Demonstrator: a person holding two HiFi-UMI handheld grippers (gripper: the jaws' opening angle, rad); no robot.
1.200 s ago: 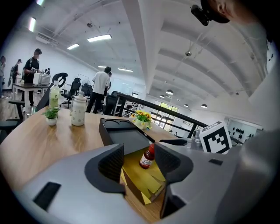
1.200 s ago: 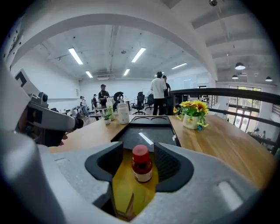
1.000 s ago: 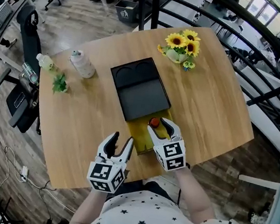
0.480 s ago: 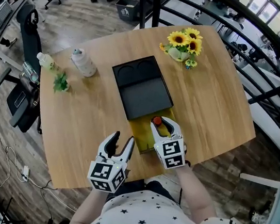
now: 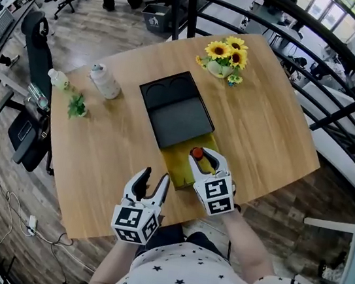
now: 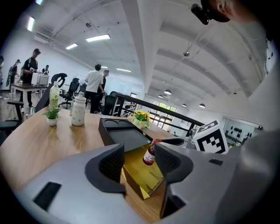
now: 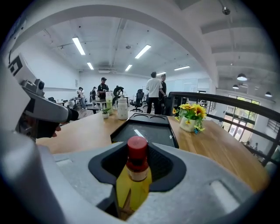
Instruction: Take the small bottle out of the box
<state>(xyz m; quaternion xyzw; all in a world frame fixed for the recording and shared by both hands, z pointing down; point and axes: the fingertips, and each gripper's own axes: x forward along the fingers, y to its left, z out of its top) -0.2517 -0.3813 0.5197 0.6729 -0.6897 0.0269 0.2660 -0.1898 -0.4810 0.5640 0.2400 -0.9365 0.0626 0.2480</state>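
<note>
A small bottle with a red cap and yellow contents stands upright in the yellow inside of an open box near the table's front edge. The box's black lid lies just behind it. My right gripper has just been closing and is now shut on the bottle, its pads pressing both sides below the cap. The left gripper hovers open and empty to the left of the box. From the left gripper view the bottle sits tilted inside the box, held by the right gripper's fingers.
A vase of sunflowers stands at the table's far edge. A white bottle, a small potted plant and a green bottle sit at the far left. Office chairs, a black railing and people stand beyond the table.
The right gripper's jaws have narrowed onto the bottle in the box. The left gripper has stayed where it was.
</note>
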